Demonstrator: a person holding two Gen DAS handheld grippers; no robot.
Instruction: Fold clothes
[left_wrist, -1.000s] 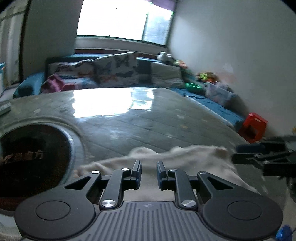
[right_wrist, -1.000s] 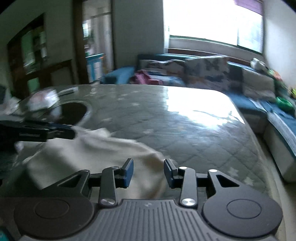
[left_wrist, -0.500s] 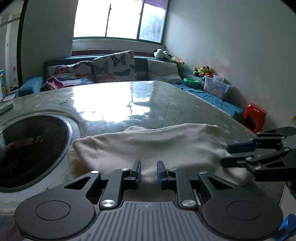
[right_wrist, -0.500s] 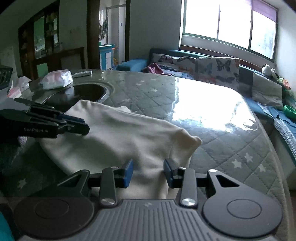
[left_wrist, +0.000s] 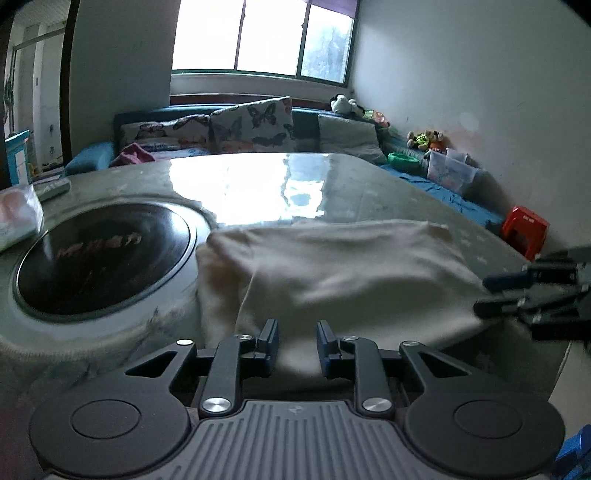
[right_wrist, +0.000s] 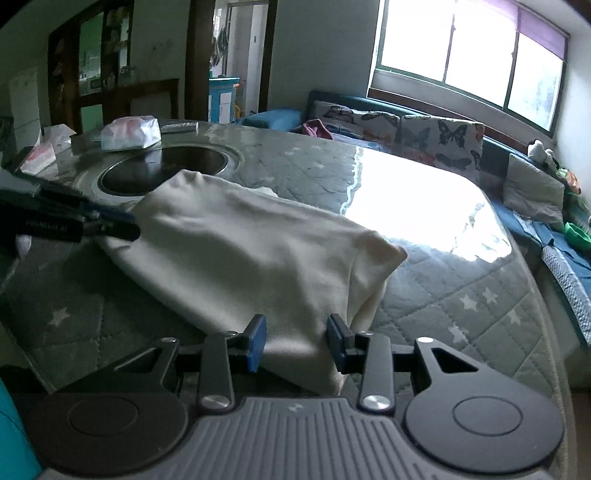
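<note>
Cream garment (right_wrist: 255, 251) is lying on the quilted desk (right_wrist: 461, 295) beside the dark round inset (left_wrist: 99, 258). Left hand-held gripper (left_wrist: 297, 341) is opening, right hand-held gripper (right_wrist: 297, 339) standing narrow; cloth is sitting between both jaw pairs, grip uncertain. Soft, light, floppy; best pinching near-edge corners.

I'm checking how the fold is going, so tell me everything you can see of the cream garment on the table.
The cream garment looks like soft, plain knit cloth, lying bunched and doubled on the quilted star-print table cover, beside the round dark inset. Its near edges run between the pads of both grippers: the left gripper, whose jaws are opening, and the right gripper. Whether the pads press on it cannot be told. It is creased, not yet flat.
</note>
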